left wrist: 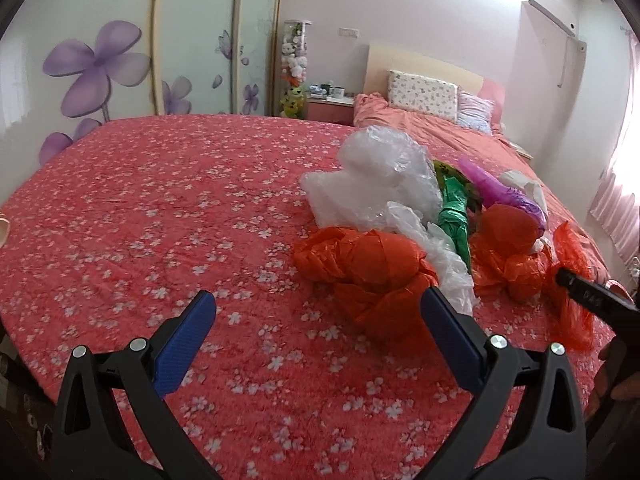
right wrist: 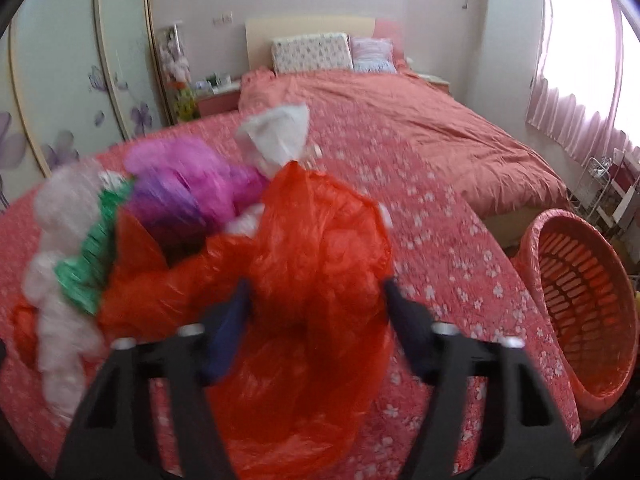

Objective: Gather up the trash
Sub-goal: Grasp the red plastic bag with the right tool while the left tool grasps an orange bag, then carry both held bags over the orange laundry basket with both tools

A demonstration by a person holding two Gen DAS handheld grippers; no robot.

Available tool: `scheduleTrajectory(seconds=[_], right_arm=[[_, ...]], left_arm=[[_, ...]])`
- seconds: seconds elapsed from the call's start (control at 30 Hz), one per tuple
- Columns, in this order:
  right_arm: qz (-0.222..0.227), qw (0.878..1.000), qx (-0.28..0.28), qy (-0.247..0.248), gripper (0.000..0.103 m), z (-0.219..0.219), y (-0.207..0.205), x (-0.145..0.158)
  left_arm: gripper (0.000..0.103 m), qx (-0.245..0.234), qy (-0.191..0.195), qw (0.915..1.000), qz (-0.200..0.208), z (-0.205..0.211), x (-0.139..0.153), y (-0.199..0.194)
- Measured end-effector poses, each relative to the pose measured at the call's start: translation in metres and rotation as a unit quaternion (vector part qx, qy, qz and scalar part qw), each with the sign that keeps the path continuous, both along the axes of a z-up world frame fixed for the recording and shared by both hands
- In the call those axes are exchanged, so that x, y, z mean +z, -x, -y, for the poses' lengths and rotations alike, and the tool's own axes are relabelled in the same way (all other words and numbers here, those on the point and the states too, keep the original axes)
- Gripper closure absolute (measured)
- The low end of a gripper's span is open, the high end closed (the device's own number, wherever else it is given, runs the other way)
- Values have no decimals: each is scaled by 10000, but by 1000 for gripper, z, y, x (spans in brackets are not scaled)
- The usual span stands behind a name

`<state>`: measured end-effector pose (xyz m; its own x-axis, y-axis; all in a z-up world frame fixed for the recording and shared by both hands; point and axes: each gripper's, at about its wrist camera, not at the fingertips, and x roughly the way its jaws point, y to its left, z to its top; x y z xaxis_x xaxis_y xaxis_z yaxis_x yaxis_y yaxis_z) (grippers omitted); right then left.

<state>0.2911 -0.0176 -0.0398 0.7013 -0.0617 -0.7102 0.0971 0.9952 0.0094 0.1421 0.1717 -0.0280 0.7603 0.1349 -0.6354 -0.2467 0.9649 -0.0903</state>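
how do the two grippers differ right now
The left gripper hangs open over bare bedspread, fingers around nothing; the right gripper is open too, but straddles a red plastic bag. The left view is sharp, the right blurred. Both have blue pads.

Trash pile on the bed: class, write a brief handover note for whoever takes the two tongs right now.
Left tongs: open, empty, hovering above the bedspread near the pile.
Right tongs: open around a red bag; the view is blurred, so a grip isn't confirmed.
Pile: clear bag, green bag, purple bag, orange bags, all on the bed.
Basket: at the bed's right edge; nothing visible inside.
Done: nothing binned.
Left: every bag.
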Motion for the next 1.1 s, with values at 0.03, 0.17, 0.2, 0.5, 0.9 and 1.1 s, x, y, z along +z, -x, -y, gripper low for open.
scheduleTrajectory(seconds=[0.03, 0.17, 0.2, 0.5, 0.9, 1.1], right_arm=[[3, 10000, -17, -92, 61, 4, 2, -1], [226, 9994, -220, -114, 78, 18, 15, 4], [266, 9992, -254, -143, 80, 22, 19, 6], [360, 9989, -277, -141, 85, 40, 37, 11], [319, 9992, -214, -78, 85, 33, 49, 12], [363, 9992, -180, -70, 85, 32, 56, 15]], left_arm=[[2, -35, -11, 10000, -11, -1, 0, -1], [2, -258, -85, 9996, -25, 6, 1, -7], [2, -299, -87, 9995, -39, 8, 2, -9], [18, -408, 243, 9983, -332, 9, -2, -26], [47, -449, 368, 9960, -673, 1, -17, -49], [60, -565, 428, 9966, -422, -5, -13, -46]])
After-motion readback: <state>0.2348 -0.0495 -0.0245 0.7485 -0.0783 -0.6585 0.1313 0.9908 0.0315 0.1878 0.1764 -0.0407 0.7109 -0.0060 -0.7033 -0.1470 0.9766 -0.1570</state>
